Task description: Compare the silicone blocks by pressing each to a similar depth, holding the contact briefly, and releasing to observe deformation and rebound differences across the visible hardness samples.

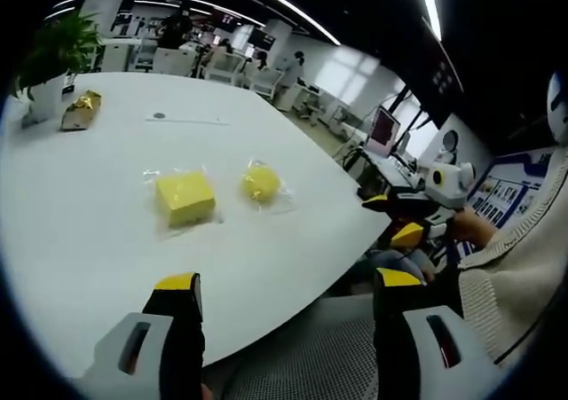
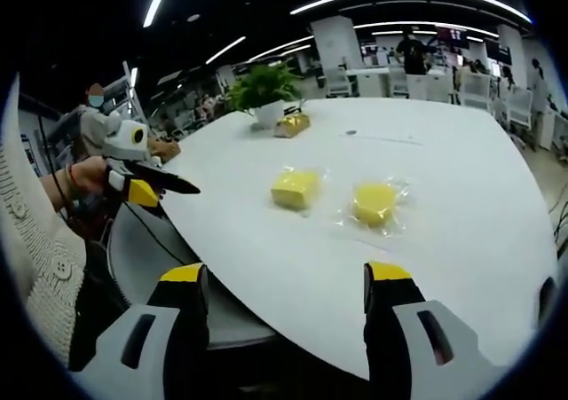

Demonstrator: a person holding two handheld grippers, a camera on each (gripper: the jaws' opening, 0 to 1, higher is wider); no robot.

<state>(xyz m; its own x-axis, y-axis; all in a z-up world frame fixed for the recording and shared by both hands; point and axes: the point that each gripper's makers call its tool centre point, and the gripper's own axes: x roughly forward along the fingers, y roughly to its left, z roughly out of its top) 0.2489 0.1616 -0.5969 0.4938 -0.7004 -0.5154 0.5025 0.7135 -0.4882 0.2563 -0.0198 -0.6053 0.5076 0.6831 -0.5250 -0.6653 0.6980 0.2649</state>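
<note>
Two yellow silicone blocks lie in clear plastic wrap on the white table (image 1: 106, 240). The square block (image 1: 185, 196) is left of the rounder block (image 1: 261, 184) in the left gripper view. In the right gripper view, the square block (image 2: 295, 188) and the rounder block (image 2: 374, 201) sit mid-table. My left gripper (image 1: 287, 285) is open and empty, held back over the table's near edge. My right gripper (image 2: 286, 276) is also open and empty, short of the table edge. Each gripper appears in the other's view: the right gripper (image 1: 410, 218) and the left gripper (image 2: 146, 185), both off the table.
A potted plant (image 1: 55, 54) and a gold packet (image 1: 82, 109) stand at the far end of the table; they appear as the plant (image 2: 266, 85) and the packet (image 2: 293, 123) in the right gripper view. A mesh chair seat (image 1: 302, 356) is below the table edge. Desks and people fill the room behind.
</note>
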